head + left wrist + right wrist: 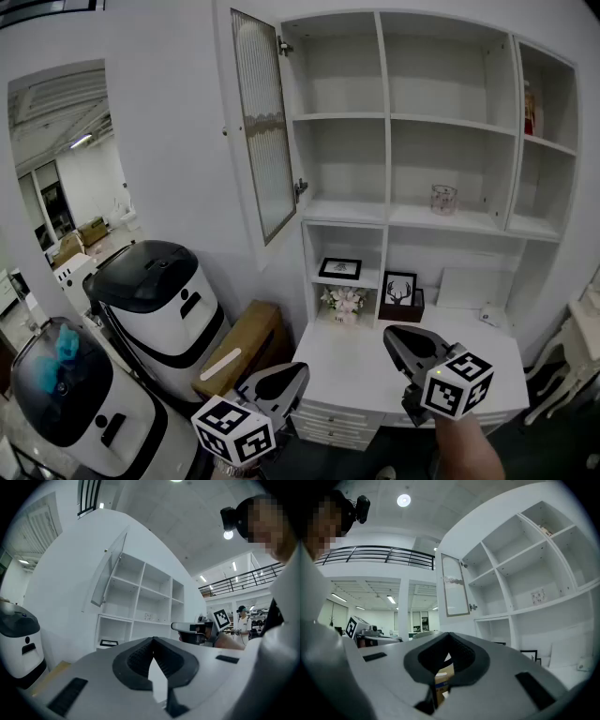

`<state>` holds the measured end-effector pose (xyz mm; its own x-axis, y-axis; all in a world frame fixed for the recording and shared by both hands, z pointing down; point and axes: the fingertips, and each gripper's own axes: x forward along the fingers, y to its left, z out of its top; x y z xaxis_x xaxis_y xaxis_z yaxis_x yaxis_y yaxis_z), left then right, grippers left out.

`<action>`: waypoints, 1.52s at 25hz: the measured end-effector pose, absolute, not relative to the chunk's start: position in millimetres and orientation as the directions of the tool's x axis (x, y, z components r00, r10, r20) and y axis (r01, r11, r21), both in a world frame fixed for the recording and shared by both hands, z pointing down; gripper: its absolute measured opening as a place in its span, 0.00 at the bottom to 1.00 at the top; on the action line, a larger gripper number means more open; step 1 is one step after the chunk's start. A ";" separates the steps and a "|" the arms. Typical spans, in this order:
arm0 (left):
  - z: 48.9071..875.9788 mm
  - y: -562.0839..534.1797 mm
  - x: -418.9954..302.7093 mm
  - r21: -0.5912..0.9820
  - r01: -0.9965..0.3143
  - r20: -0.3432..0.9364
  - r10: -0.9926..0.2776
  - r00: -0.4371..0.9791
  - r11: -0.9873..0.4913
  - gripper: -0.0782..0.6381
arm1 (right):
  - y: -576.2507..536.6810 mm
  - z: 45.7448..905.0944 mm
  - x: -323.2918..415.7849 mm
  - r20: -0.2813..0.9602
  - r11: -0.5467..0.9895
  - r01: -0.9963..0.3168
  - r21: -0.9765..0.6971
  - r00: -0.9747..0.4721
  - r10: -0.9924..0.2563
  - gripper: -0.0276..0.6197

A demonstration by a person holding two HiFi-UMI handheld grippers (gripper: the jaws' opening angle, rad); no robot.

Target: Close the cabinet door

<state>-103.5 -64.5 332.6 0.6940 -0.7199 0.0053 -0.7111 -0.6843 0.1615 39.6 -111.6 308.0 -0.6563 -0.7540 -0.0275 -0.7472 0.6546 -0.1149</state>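
The white shelf cabinet [382, 112] fills the wall ahead. Its ribbed glass door [262, 122] stands swung out to the left, hinged at the top-left compartments. In the left gripper view the door [110, 571] hangs open, and in the right gripper view the door [454, 585] shows at centre left. My left gripper [298, 370] is low at bottom centre, shut and empty, well below the door. My right gripper [392, 336] hovers over the white desktop, shut with nothing held. Neither one touches the cabinet. Both point level toward it, left gripper [153, 640] and right gripper [449, 634].
Two white machines with black tops [155, 300] and a cardboard box [239, 347] stand left of the desk [375, 370]. Picture frames [339, 269], flowers [343, 302] and a glass cup [443, 199] sit in the shelves. A mirror [66, 159] hangs on the left wall.
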 end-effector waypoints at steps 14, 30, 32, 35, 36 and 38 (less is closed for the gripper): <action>333.2 -65.2 -107.4 0.164 -0.716 0.004 -0.725 0.688 -0.679 0.12 | -112.1 306.6 39.3 -0.038 0.656 -0.742 -0.141 -0.658 -0.752 0.05; 336.2 -86.1 -95.5 0.171 -0.725 0.023 -0.733 0.680 -0.667 0.12 | -133.8 301.8 44.0 -0.032 0.682 -0.715 -0.154 -0.686 -0.727 0.05; 335.7 -91.0 -96.9 0.169 -0.735 0.029 -0.742 0.670 -0.657 0.12 | -141.0 301.9 42.8 -0.033 0.693 -0.704 -0.154 -0.698 -0.716 0.05; 333.8 -100.8 -99.4 0.164 -0.754 0.030 -0.761 0.648 -0.636 0.12 | -152.9 302.0 40.5 -0.033 0.711 -0.685 -0.157 -0.716 -0.697 0.05; 333.8 -104.7 -100.1 0.163 -0.761 0.030 -0.768 0.640 -0.628 0.12 | -157.3 302.7 39.9 -0.031 0.716 -0.679 -0.159 -0.722 -0.691 0.05; 334.8 -112.6 -101.2 0.162 -0.774 0.033 -0.781 0.624 -0.612 0.12 | -166.4 305.0 39.8 -0.028 0.726 -0.668 -0.165 -0.732 -0.680 0.05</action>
